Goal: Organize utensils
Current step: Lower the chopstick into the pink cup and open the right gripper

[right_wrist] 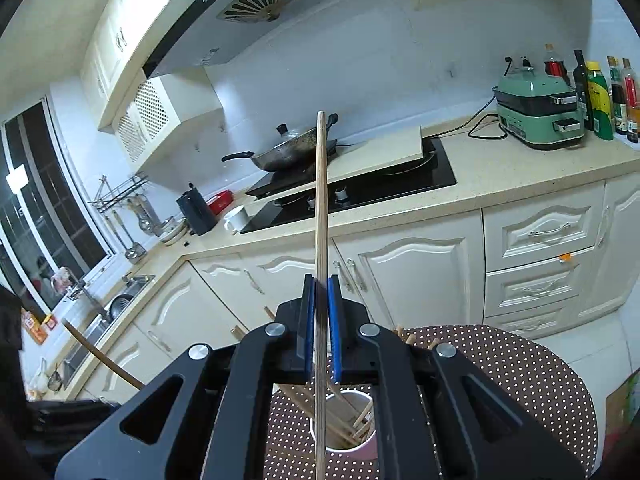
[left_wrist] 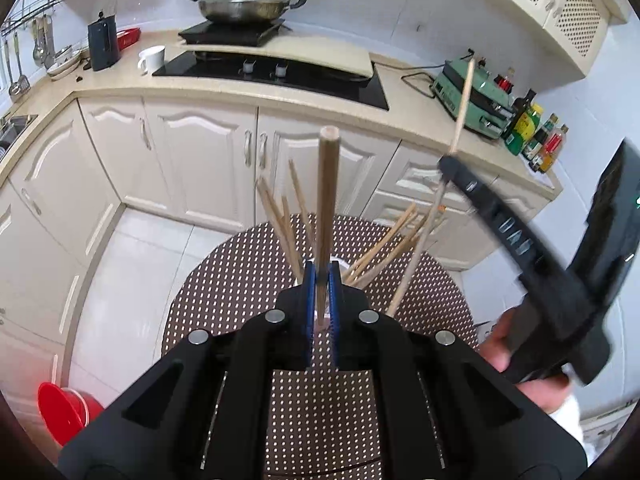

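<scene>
My left gripper (left_wrist: 322,271) is shut on a brownish wooden chopstick (left_wrist: 327,200) that stands upright between its blue pads. Behind it, several chopsticks (left_wrist: 282,220) fan out of a holder that the gripper mostly hides. To the right, my right gripper (left_wrist: 451,165), held by a hand (left_wrist: 502,346), is clamped on a pale chopstick (left_wrist: 464,104). In the right wrist view the right gripper (right_wrist: 321,281) is shut on that pale chopstick (right_wrist: 321,200), above a white cup holder (right_wrist: 370,446) with several chopsticks inside. The left gripper's chopstick (right_wrist: 100,356) shows at the lower left.
The holder stands on a round brown dotted table (right_wrist: 520,364). Beyond it are cream cabinets (left_wrist: 208,152), a black hob (left_wrist: 280,72) with a lidded wok (left_wrist: 244,6), a green appliance (right_wrist: 540,116), bottles (right_wrist: 600,92), a sink (right_wrist: 120,304) and a red bucket (left_wrist: 64,408) on the floor.
</scene>
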